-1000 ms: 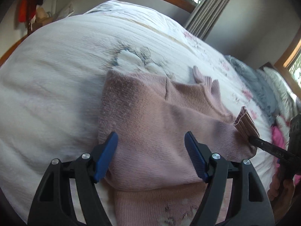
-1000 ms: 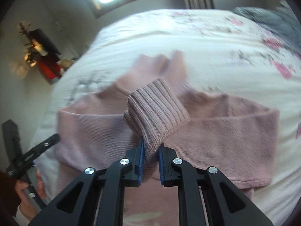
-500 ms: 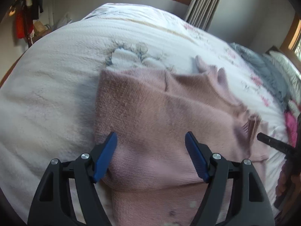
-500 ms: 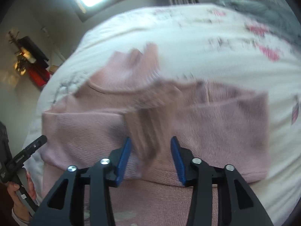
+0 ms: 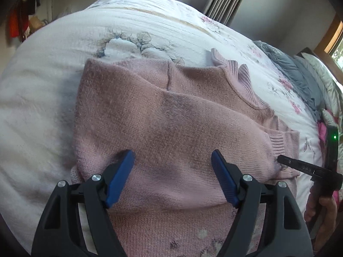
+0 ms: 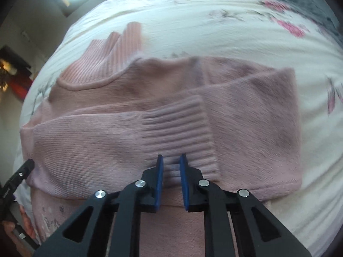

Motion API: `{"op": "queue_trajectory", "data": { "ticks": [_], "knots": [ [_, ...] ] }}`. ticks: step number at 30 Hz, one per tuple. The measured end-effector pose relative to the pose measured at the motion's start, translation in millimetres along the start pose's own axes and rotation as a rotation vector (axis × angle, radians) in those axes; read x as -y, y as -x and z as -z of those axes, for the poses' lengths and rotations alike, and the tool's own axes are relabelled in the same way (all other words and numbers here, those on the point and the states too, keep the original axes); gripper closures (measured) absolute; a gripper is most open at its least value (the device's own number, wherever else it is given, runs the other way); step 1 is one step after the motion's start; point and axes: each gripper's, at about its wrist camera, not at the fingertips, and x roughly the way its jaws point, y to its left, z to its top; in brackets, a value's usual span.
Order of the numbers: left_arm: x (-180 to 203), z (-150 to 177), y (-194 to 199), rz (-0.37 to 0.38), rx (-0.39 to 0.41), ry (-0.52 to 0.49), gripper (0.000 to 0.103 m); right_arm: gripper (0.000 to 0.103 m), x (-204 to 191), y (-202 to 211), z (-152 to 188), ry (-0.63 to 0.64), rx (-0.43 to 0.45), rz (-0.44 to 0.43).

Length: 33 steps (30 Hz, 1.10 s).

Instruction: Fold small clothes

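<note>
A pink knit sweater [image 5: 171, 111] lies on the bed, its ribbed collar [image 5: 240, 79] towards the far side. One sleeve is folded flat across the chest and ends in a ribbed cuff [image 6: 178, 124]. My left gripper [image 5: 171, 153] hovers wide open just above the sweater's middle, holding nothing. My right gripper [image 6: 171, 156] rests at the cuff's near edge. Its pads stand a narrow gap apart, and the ribs lie flat and unpinched between them. In the left wrist view the right gripper [image 5: 280, 160] touches the sweater by the cuff [image 5: 276, 142].
The sweater sits on a white flowered bedcover [image 5: 53, 85]. A grey blanket [image 5: 300, 79] and pillows lie at the far right. A hand [image 5: 321, 212] holds the right gripper. Curtains and a wooden window frame stand behind the bed.
My right gripper carried the sleeve cuff down, let go of it and laid it flat on the chest; its pads then narrowed again. The left gripper stayed open and shifted only slightly.
</note>
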Motion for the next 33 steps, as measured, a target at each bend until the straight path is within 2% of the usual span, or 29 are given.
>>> {"op": "queue_trajectory", "data": {
  "ticks": [2,4,5,6,8,9,11,13,14,16,17,18,21,24,25,27,29,33],
  "knots": [
    [4.0,0.1,0.5,-0.015,-0.002,-0.015,0.028,0.083,8.8,5.8,1.5,-0.021,0.012,-0.013],
    [8.3,-1.1,6.1,-0.004,0.006,-0.011,0.028,0.067,18.7,14.5,0.3,-0.042,0.038,-0.023],
    [10.6,-2.5,9.1,0.013,0.014,-0.008,0.028,0.055,23.5,18.0,-1.1,-0.055,0.048,-0.02],
    [13.0,-4.0,11.7,0.021,0.022,-0.007,0.028,0.049,27.6,20.6,-2.9,-0.065,0.057,-0.009],
    [21.5,-6.8,15.8,0.027,0.04,-0.023,0.026,0.046,35.3,20.5,-7.2,-0.077,0.055,0.017],
    [27.3,-8.5,15.9,0.03,0.046,-0.037,0.023,0.046,37.3,18.1,-8.7,-0.085,0.042,0.01],
    [34.3,-10.4,12.7,0.024,0.041,-0.051,0.023,0.049,39.5,5.1,-9.4,-0.096,-0.012,-0.059],
    [38.1,-11.5,4.6,0.018,0.023,-0.05,0.023,0.058,36.6,-4.4,-9.4,-0.096,-0.033,-0.071],
    [38.1,-11.9,-0.1,0.014,0.012,-0.044,0.023,0.069,34.4,-6.4,-8.8,-0.089,-0.034,-0.068],
    [35.0,-12.4,-11.0,0.006,-0.019,-0.025,0.023,0.077,27.6,-3.9,-7.3,-0.06,-0.02,-0.063],
    [33.3,-11.7,-14.8,0.006,-0.03,-0.019,0.023,0.09,24.7,-0.1,-6.8,-0.038,-0.006,-0.06],
    [30.5,-10.6,-18.3,0.011,-0.037,-0.014,0.023,0.098,22.2,4.4,-6.3,-0.014,0.008,-0.06],
    [24.5,-8.3,-21.2,0.032,-0.037,-0.006,0.023,0.098,28.0,23.4,-3.5,-0.005,0.047,-0.075],
    [23.6,-5.6,-22.5,0.034,-0.032,-0.018,0.023,0.101,35.6,16.6,0.3,-0.003,0.001,0.019],
    [26.1,-4.8,-23.3,0.024,-0.036,-0.038,0.023,0.101,37.0,10.8,1.2,0.0,-0.017,0.027],
    [30.9,-5.1,-20.7,0.006,-0.045,-0.06,0.023,0.101,37.6,3.7,4.2,0.016,-0.029,0.014],
    [37.3,-9.5,-8.3,0.028,-0.029,-0.073,0.024,0.1,33.3,11.2,2.6,0.046,-0.002,-0.004],
    [60.0,-40.7,11.4,0.09,0.044,-0.138,0.021,0.086,22.0,36.0,-23.9,0.049,0.094,-0.1]
  ]
}}
